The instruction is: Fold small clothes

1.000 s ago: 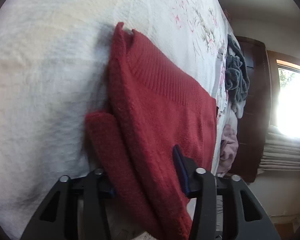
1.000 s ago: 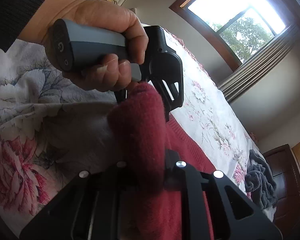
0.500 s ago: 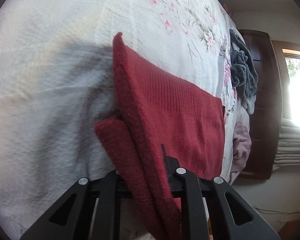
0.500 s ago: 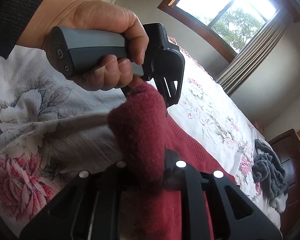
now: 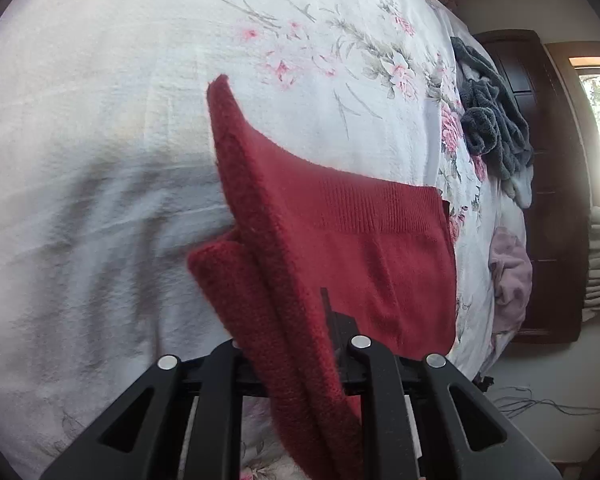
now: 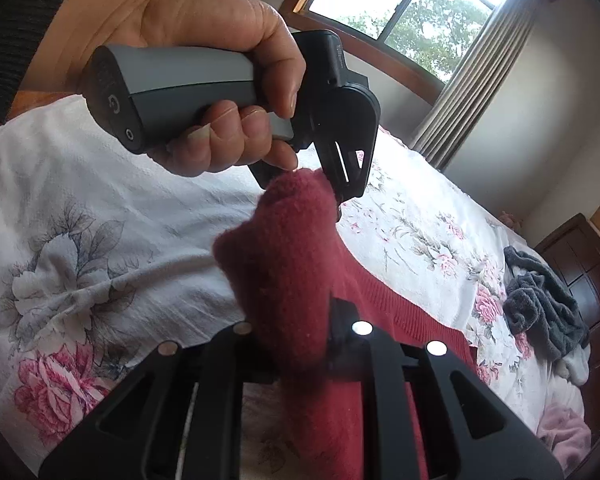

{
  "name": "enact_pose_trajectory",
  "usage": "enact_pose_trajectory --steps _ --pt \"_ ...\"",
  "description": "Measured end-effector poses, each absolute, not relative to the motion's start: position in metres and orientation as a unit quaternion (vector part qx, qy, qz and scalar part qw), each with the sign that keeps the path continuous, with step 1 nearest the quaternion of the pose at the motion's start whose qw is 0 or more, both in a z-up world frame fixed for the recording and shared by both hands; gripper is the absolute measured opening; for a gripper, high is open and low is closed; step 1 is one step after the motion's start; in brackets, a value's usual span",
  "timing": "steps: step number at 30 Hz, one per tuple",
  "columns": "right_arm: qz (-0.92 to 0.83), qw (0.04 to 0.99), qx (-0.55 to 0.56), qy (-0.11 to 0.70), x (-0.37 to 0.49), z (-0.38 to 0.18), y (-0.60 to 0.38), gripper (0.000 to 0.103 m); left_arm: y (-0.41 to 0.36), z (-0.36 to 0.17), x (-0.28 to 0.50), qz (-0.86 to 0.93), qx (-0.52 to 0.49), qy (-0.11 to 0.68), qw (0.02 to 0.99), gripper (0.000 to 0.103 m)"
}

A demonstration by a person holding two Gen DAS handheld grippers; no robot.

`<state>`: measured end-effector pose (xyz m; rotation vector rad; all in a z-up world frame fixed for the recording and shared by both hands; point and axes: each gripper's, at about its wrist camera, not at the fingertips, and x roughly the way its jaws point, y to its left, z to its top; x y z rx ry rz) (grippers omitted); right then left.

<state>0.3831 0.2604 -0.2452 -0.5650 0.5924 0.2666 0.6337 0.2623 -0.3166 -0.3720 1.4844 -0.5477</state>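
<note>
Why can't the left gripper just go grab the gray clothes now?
Probably not yet. The left gripper is shut on the red sweater, and the gray clothes lie far off at the bed's far edge.

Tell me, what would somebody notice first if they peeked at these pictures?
The fuzzy red sweater, pinched and lifted off the flowery bedspread by the left gripper and right gripper. Next, the big hand holding the left gripper's grey handle above it.

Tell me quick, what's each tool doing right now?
Left tool: closed on the red sweater.
Right tool: closed on the same sweater.
</note>
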Motion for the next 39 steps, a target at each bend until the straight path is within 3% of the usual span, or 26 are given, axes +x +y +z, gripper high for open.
enact_pose_trajectory --steps 20,39 --pt "0.095 0.937 -0.160 0.294 0.378 -0.193 0.192 0.014 0.175 -0.223 0.612 -0.201 -0.027 0.656 0.727 0.015" --pt "0.071 0.946 -0.080 0.307 0.368 -0.173 0.121 0.014 0.077 -0.187 0.593 -0.164 0.073 0.651 0.737 0.015"
